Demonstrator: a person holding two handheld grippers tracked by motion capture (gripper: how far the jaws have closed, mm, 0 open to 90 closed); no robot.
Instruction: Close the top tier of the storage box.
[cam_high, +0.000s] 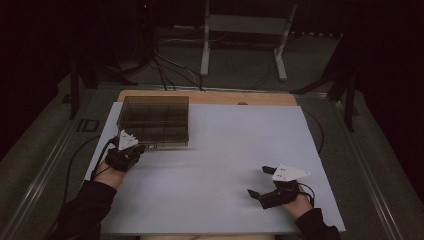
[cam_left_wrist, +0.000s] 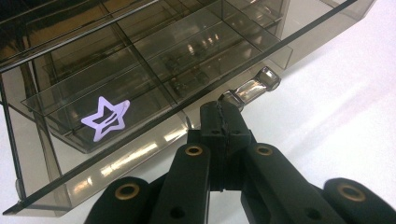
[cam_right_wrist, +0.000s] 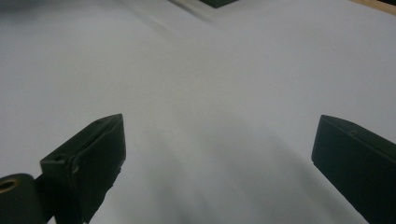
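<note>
Your left gripper (cam_left_wrist: 218, 112) had pinched its jaws onto the small clear latch tab (cam_left_wrist: 250, 87) of the rigid, slippery, smoke-tinted plastic compartment box (cam_high: 156, 120) at the white board's (cam_high: 225, 165) far-left corner, a light, brittle hold, while your right gripper (cam_high: 261, 181) gaped wide and empty.

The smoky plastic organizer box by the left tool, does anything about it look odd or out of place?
Nothing looks damaged or spilled. The organizer box sits square on the white sheet; the left tool is shut at its front latch tab. One pale star-shaped clip shows through a compartment.
</note>
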